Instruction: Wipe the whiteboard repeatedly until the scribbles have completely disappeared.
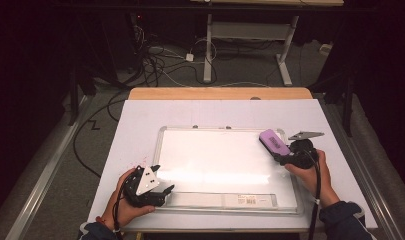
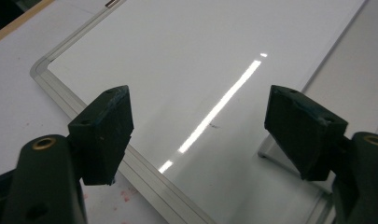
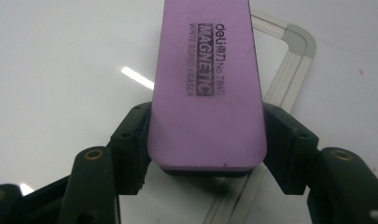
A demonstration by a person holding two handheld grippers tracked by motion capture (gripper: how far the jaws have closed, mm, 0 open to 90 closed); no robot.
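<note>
On the white-covered table [image 1: 140,115], the left gripper [image 1: 162,192], jaws spread and empty, steadies the whiteboard [image 1: 215,165] by its near-left frame, while the right gripper [image 3: 203,154], clenched on the purple eraser [image 3: 207,88] at the far-right corner, should probably keep it flat for even strokes.

Purple eraser [image 3: 206,84] showing black lettering (with a dark underside); white whiteboard [image 1: 215,160] gleaming inside a silver frame; black gripper pads [image 2: 105,133]; pale table sheet [image 1: 140,112].

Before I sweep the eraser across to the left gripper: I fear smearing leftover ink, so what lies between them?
Only bare whiteboard between eraser and left gripper, per the high view.
</note>
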